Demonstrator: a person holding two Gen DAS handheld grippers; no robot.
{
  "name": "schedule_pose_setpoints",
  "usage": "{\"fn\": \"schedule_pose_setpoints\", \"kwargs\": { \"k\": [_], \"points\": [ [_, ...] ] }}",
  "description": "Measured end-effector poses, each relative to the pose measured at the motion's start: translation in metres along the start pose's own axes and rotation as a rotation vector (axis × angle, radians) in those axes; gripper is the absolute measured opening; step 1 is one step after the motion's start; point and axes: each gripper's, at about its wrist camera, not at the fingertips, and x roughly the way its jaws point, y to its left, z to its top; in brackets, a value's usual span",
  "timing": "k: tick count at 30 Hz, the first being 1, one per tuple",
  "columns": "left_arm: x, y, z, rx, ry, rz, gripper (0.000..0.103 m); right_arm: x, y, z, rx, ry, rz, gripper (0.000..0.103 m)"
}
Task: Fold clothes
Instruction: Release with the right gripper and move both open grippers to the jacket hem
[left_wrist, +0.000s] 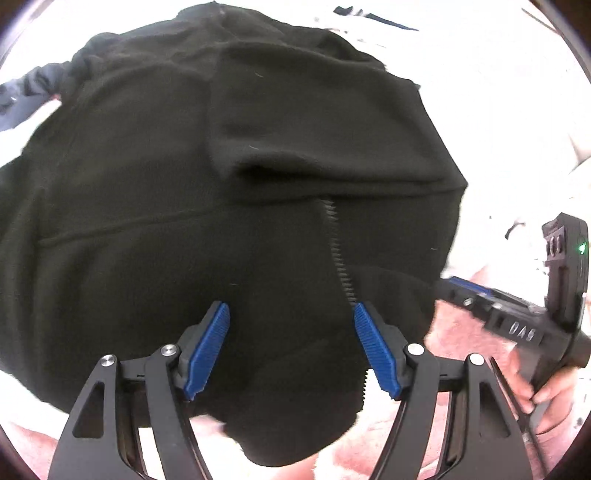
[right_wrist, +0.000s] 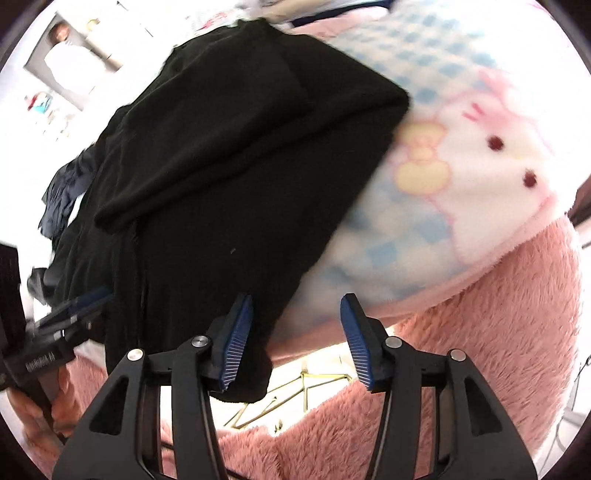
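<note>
Fleece jacket (left_wrist: 229, 177), black with a zip (left_wrist: 338, 254) running down its front, lies spread over a bed, its near hem hanging off the edge. One panel or sleeve is already folded across the chest. Under it sits a checked blanket (right_wrist: 436, 74) printed with a cartoon rabbit, and nearer the edge a shaggy pink cover (right_wrist: 498, 314). A dark blue garment (right_wrist: 62, 195) lies bunched beyond the jacket's far side.

Left gripper (left_wrist: 291, 343) hangs over the lower front of the jacket, jaws wide apart and empty, one blue pad close to the foot of the zip. Right gripper (right_wrist: 297, 332) stands at the jacket's side edge, jaws partly apart with nothing pinched: one pad is over black cloth, the other over the blanket. A hand (left_wrist: 546, 387) holds its handle.

Main risk, as I judge it: closing here could catch the blanket along with the fleece, or take only the top layer, so the fold drags askew. The overhanging hem could also slide further off the bed.
</note>
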Motion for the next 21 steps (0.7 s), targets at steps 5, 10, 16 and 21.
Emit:
{"fn": "schedule_pose_setpoints", "kwargs": {
  "k": [5, 10, 16, 21],
  "points": [
    [0.008, 0.002, -0.012, 0.034, 0.04, 0.027, 0.079, -0.004, 0.049, -0.003, -0.12, -0.083, -0.161, 0.051],
    [-0.011, 0.021, -0.031, -0.034, 0.006, -0.025, 0.078, 0.012, 0.102, -0.012, -0.299, -0.082, -0.13, 0.052],
    [-0.009, 0.034, -0.064, -0.039, 0.049, -0.042, 0.079, 0.044, 0.125, -0.035, -0.404, -0.028, -0.243, 0.056],
    [-0.043, 0.054, -0.061, -0.115, -0.034, -0.128, 0.079, 0.023, 0.136, -0.034, -0.383, -0.059, -0.101, 0.055]
  ]
}}
